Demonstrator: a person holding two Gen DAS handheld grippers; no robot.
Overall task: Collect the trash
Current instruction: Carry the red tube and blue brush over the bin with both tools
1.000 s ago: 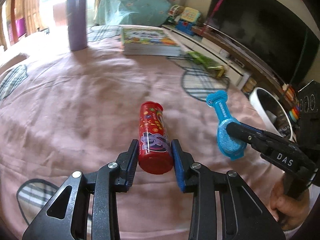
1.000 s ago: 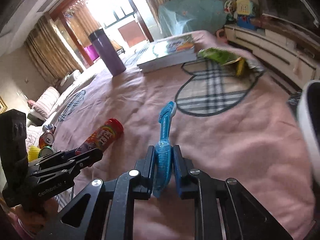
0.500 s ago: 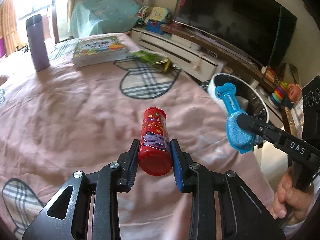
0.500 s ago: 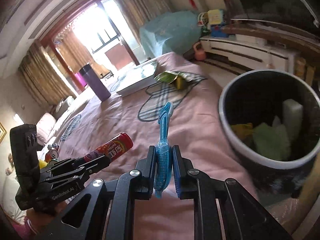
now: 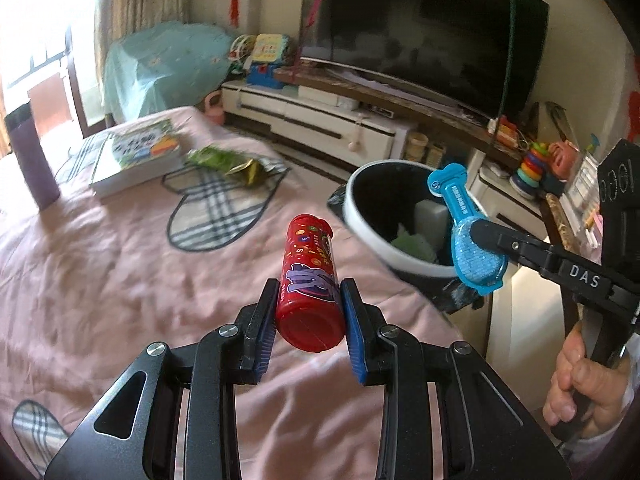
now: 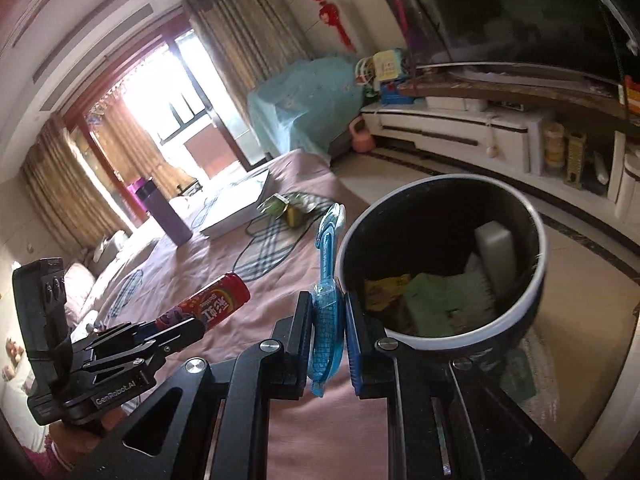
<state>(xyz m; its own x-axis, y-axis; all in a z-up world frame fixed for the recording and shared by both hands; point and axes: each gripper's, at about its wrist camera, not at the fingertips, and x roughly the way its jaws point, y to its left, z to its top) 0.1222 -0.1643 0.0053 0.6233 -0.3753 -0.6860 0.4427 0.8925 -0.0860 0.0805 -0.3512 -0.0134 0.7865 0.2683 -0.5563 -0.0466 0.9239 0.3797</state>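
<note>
While both grippers are carried over the edge of a desk covered in pink cloth, each is seen loaded with a piece of trash. The left gripper has its jaws clamped on a red cylindrical snack tube, held lengthwise and clear of the cloth. The right gripper has its jaws pressed together on the flat head of a blue plastic package, whose long neck points forward.

A round trash bin with a white rim and dark inside stands just beside the desk's edge, close ahead of both loads. Inside it, a yellow wrapper, green paper and a pale block are already lying, so part of the collecting is judged done.

Neither held piece has yet been dropped in. A green snack bag is left on the cloth near a book and a purple flask.

The bin's base is hidden, the print on the tube is too blurred to read, and only part of one hand is shown.
</note>
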